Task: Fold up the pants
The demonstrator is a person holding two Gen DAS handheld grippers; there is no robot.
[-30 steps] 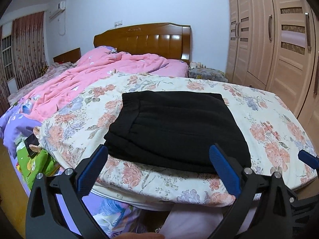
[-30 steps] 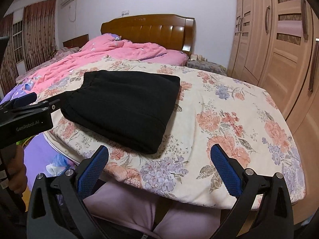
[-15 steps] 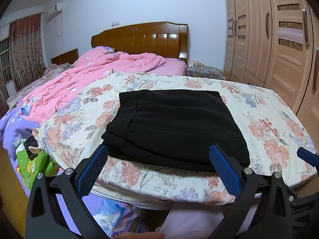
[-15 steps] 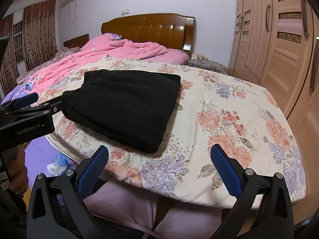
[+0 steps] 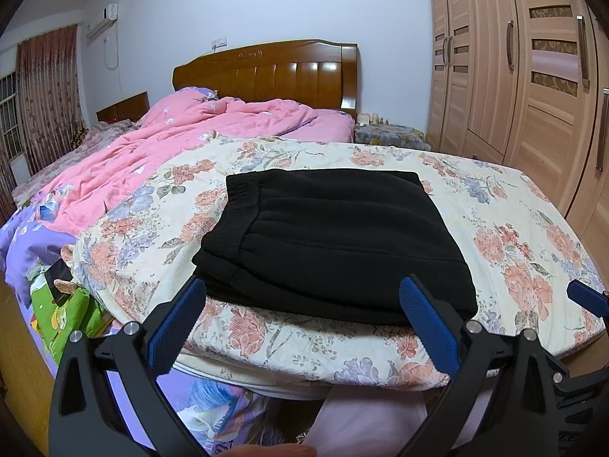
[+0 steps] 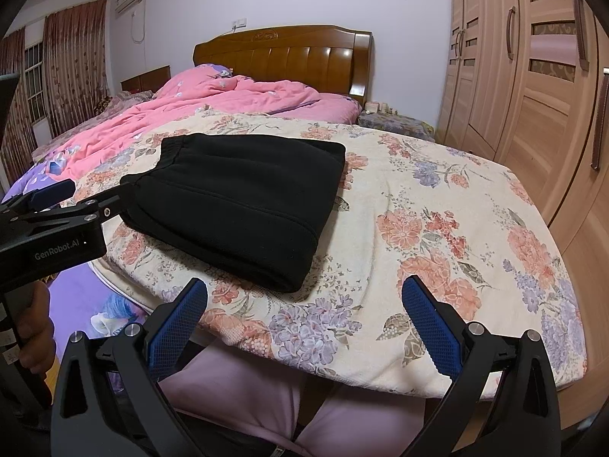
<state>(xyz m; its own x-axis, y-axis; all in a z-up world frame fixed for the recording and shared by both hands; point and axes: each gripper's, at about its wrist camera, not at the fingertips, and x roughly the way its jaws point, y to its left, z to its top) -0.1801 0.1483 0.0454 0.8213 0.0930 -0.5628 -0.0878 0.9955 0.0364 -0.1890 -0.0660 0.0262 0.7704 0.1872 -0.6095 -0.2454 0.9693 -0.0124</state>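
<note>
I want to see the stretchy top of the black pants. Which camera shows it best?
The left wrist view: the pants lie straight ahead and the gathered waistband is close. The right wrist view shows the waistband farther off, at an angle.

Plain black pants [image 5: 335, 236] on a cream bedspread [image 5: 514, 228] strewn with coral and lilac flowers. Behind it, a bright pink quilt [image 5: 171, 156] dotted with small white blooms, a glossy amber-brown headboard [image 5: 274, 76], pale wood wardrobe [image 5: 533, 76], dark red patterned curtains [image 5: 45, 95]. Blue pads on black jaws.
</note>
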